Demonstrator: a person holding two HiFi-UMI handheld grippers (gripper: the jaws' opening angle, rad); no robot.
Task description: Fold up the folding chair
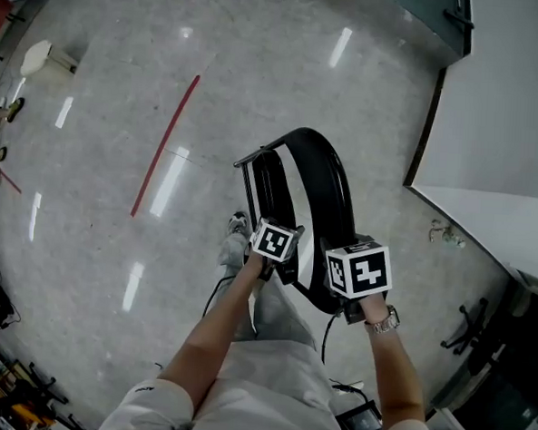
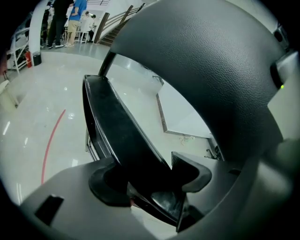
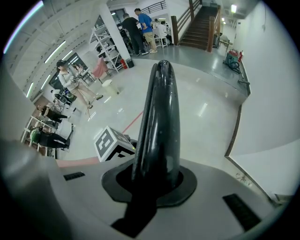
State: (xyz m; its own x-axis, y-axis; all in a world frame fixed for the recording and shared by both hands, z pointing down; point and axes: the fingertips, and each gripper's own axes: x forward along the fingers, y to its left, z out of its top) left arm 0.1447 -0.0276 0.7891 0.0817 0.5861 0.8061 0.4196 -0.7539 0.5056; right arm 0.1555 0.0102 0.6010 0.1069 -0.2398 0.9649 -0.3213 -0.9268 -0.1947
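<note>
black seat (image 2: pixel 122 136) clamped by left gripper (image 2: pixel 150 178), backrest (image 3: pixel 159 117) by right gripper (image 3: pixel 152 183); red line (image 1: pixel 166 144) beyond.

A: folding chair (image 1: pixel 330 181) backrest (image 3: pixel 159 108): black plastic, glossy on the rim, pebbled grain on the broad face.
B: seat (image 2: pixel 117 136)?
A: smooth black plastic, semi-gloss.
B: frame (image 1: pixel 249 188)?
A: thin black tubes, probably painted metal, too small to confirm. floor (image 1: pixel 104 90): polished speckled stone look, mirror-glossy.

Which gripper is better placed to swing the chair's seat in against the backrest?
Probably left: the left gripper is clamped on the seat, while the right gripper pinches the backrest, steadying it.
</note>
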